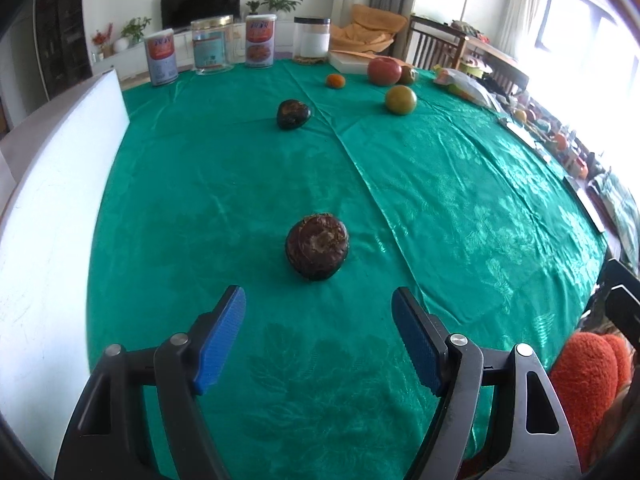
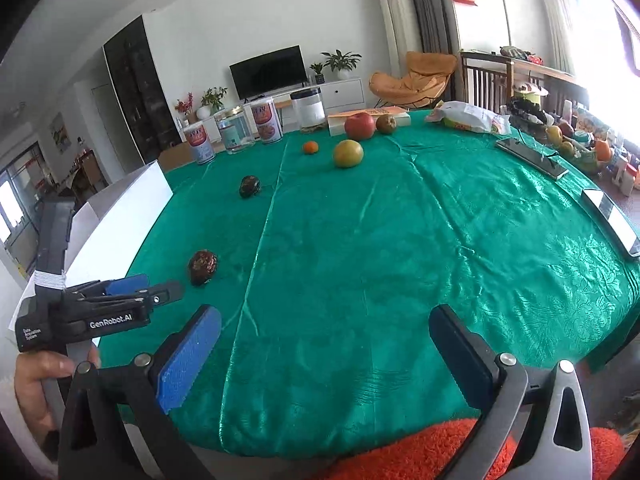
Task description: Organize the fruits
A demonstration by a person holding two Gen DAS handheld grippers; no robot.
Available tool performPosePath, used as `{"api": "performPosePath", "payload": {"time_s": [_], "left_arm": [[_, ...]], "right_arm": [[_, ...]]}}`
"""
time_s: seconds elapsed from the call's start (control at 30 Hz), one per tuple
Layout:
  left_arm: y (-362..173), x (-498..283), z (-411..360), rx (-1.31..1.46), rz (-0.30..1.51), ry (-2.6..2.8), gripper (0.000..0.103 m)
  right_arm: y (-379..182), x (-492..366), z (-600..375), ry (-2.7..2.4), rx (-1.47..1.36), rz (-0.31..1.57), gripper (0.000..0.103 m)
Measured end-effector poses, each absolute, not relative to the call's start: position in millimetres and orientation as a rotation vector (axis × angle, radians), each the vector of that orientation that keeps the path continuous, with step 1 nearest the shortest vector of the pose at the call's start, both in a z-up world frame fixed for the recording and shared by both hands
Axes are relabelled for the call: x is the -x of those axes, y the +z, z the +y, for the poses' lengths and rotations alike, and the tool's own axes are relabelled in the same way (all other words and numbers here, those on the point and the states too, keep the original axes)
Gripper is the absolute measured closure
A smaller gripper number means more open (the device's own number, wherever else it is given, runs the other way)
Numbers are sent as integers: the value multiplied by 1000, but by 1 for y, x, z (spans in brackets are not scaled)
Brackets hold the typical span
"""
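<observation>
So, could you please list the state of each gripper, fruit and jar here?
Left gripper: open, empty.
Right gripper: open, empty.
Near brown fruit: loose on cloth, wrinkled.
Far dark fruit: loose on cloth.
Apple: on cloth beside box.
Jar: upright, lidded.

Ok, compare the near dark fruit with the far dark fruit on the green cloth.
The near dark fruit is reddish brown; the far dark fruit looks almost black with a green tinge. The near one lies just ahead of the open left gripper; the far one sits well up the cloth, nearer the cans. The near one shows a pale rough patch on top; the far one shows a smaller one. Both are roundish, wrinkled, lying loose, untouched.
</observation>
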State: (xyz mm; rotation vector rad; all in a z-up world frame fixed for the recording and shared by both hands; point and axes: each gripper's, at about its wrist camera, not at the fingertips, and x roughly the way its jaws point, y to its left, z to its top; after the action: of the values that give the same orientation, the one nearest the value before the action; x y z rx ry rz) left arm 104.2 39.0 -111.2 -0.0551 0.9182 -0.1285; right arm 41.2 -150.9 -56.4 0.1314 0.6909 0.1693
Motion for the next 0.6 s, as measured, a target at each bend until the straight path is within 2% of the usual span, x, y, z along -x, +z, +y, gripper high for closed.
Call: {"api": "performPosePath", "payload": {"time_s": [0.27, 0.6], "left_arm": [[-131, -135, 31, 40, 928, -110, 26], [-137, -142, 31, 24, 935, -78, 25]], "right_arm": [[-65, -49, -170, 159, -231, 739, 0], [-67, -52, -168, 165, -226, 764, 0]]}}
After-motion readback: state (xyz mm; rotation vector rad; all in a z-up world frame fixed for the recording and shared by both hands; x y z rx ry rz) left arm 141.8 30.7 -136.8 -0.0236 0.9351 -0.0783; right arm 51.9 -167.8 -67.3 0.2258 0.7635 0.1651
